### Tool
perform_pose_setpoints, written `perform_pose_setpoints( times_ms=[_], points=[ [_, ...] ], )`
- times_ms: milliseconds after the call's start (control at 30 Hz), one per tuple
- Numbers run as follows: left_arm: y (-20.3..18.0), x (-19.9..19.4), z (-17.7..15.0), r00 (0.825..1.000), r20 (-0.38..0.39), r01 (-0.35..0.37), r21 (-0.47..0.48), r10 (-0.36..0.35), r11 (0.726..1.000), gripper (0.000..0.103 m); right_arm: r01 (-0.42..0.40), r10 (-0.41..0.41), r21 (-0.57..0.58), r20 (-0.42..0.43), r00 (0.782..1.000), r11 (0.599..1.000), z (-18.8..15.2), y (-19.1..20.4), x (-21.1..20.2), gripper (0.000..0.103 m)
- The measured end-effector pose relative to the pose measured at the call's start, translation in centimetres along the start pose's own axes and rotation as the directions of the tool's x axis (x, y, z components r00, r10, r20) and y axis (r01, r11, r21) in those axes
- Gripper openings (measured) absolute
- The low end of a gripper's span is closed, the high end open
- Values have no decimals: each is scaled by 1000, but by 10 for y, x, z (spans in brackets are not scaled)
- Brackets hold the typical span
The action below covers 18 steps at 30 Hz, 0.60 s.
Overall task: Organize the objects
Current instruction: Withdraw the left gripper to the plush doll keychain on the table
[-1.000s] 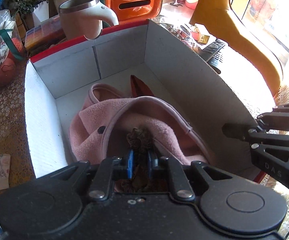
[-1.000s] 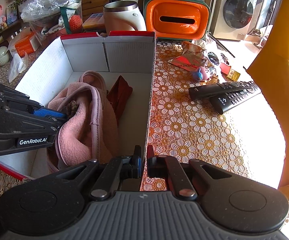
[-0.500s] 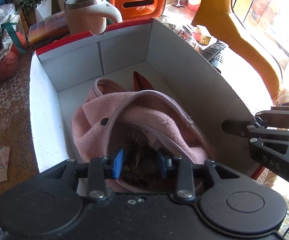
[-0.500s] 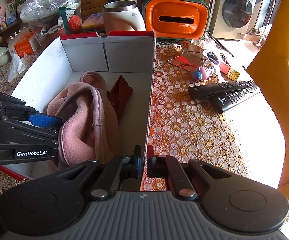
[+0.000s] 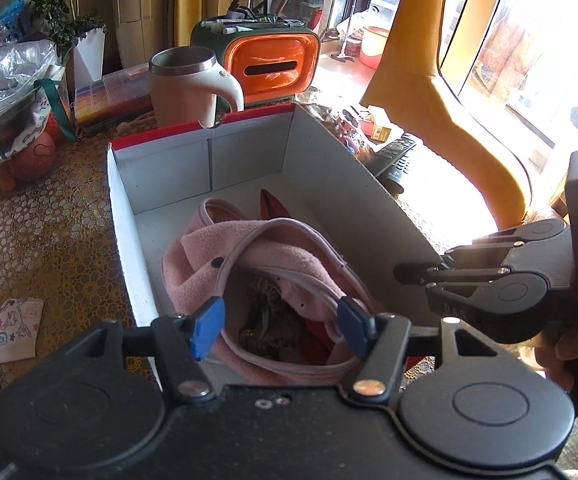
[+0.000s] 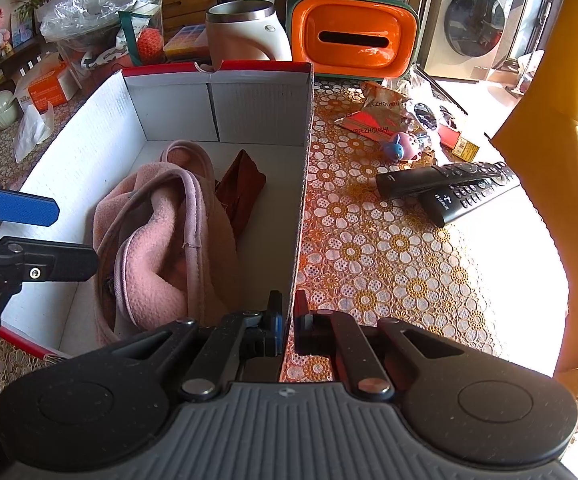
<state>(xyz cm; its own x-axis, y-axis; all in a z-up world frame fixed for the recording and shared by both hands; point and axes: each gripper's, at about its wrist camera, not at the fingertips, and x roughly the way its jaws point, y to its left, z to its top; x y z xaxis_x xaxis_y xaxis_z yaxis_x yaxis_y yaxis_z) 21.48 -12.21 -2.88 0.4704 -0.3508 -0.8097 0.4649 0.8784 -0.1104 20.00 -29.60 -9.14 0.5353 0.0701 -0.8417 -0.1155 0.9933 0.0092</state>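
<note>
Lifted clear, the left claw (image 5: 277, 326) has just been opening, empty, above the brown tangle (image 5: 267, 316) lying in the pink pouch (image 5: 257, 256) inside the box (image 6: 89, 160). Right claw (image 6: 287, 322) pinches the box wall; a tug risks tipping it.

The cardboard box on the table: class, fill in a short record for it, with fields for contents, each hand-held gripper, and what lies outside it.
box: cardboard box, open top, white inside, red rim
contents: pink fleece garment, a brownish tangled thing in its fold, a dark red item beside it
left hand-held gripper: open above the garment, jaws have just been opening, nothing gripped
right hand-held gripper: shut on the box's right wall
outside, right of box: two remote controls
behind box: kettle, orange tissue holder
</note>
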Motion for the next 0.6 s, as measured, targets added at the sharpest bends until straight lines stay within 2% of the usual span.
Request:
perform_pose_setpoints(
  times_ms=[333, 600],
  points=[
    [23, -47, -13, 997, 75, -30, -41, 33, 999, 84, 4, -4, -5, -1, 1000, 1000, -1, 1, 0, 4],
    [48, -68, -25, 992, 98, -72, -112, 83, 991, 92, 5, -5, -6, -1, 1000, 1000, -1, 1, 0, 4]
  ],
)
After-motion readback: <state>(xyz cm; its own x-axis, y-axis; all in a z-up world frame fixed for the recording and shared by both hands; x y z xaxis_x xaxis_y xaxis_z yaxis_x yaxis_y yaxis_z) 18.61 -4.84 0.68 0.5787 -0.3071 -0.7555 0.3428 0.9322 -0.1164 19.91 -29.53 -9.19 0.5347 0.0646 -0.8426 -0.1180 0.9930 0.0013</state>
